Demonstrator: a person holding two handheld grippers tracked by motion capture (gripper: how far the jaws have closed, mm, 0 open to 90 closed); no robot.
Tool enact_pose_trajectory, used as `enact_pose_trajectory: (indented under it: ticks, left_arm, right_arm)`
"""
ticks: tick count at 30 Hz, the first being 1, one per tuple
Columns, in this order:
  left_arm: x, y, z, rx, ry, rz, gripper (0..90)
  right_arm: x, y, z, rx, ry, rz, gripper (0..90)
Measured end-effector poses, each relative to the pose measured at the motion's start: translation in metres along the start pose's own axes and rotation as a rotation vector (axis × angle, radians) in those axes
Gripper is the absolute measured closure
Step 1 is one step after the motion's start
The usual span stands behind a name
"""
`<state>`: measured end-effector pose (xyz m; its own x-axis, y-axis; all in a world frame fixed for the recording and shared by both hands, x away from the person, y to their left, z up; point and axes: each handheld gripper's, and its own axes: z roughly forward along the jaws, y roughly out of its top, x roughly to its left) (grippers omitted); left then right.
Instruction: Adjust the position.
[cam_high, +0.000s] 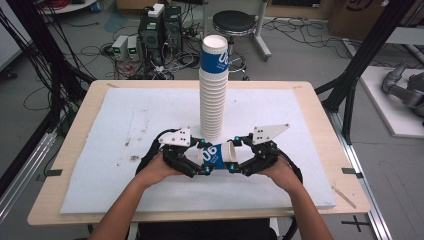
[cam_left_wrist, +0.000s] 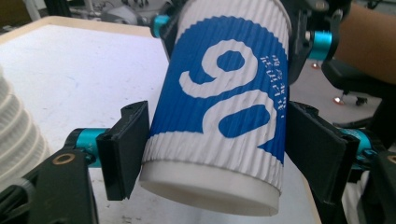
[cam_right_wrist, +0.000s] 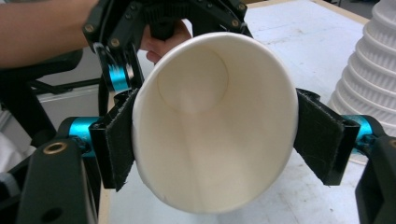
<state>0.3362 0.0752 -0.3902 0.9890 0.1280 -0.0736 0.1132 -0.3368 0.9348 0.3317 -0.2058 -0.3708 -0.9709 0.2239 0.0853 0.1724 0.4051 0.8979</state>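
While the paper cup (cam_high: 218, 154) lies on its side between the two grippers, its long axis is seen running left to right across the white mat (cam_high: 125, 120), base toward the left, open rim toward the right. At the left, the left gripper (cam_high: 202, 157) is set around the base end; in the left gripper view the pads (cam_left_wrist: 125, 148) are found against the ribbed wall at half opening, the cup (cam_left_wrist: 224, 107) apparently gripped, though how firmly cannot be told. Just behind the cup, the tall cup stack (cam_high: 214, 90) is noted, upright and near. At the right, the right gripper (cam_high: 233, 156) is closed on the rim end; its pads (cam_right_wrist: 119, 140) are pressed on the wall of the cup (cam_right_wrist: 210, 126). Both hands are equally near, so a handover or a lift toward the stack is judged likely.
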Motion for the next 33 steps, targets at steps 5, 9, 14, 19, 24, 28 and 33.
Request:
enact_pose_trajectory:
  ticks: [5, 9, 14, 19, 24, 28, 33]
  left_arm:
    - [-0.002, -0.003, 0.003, 0.022, -0.032, 0.026, 29.4]
    - [0.0, -0.003, 0.001, -0.044, -0.033, -0.007, 28.9]
    - [0.003, -0.005, -0.004, -0.121, -0.01, -0.039, 29.0]
    - [0.004, -0.006, -0.01, -0.241, -0.016, -0.066, 28.9]
    - [0.003, -0.006, -0.006, -0.224, -0.042, -0.059, 28.6]
    - [0.001, -0.006, -0.002, -0.181, -0.044, -0.085, 28.9]
    - [-0.007, -0.005, 0.004, -0.07, 0.056, -0.052, 18.0]
  right_arm:
    - [0.0, 0.0, -0.002, -0.027, 0.036, 0.025, 22.5]
    - [0.0, 0.0, -0.004, -0.114, 0.02, 0.066, 18.2]
    - [-0.001, 0.002, -0.012, -0.225, -0.007, 0.111, 17.5]
    - [-0.003, 0.0, -0.015, -0.252, -0.01, 0.138, 15.2]
    - [-0.001, 0.0, -0.008, -0.252, 0.036, 0.138, 19.3]
    - [-0.001, 0.001, -0.01, -0.231, 0.041, 0.104, 23.5]
    - [0.0, 0.004, -0.009, -0.14, -0.01, 0.078, 23.7]
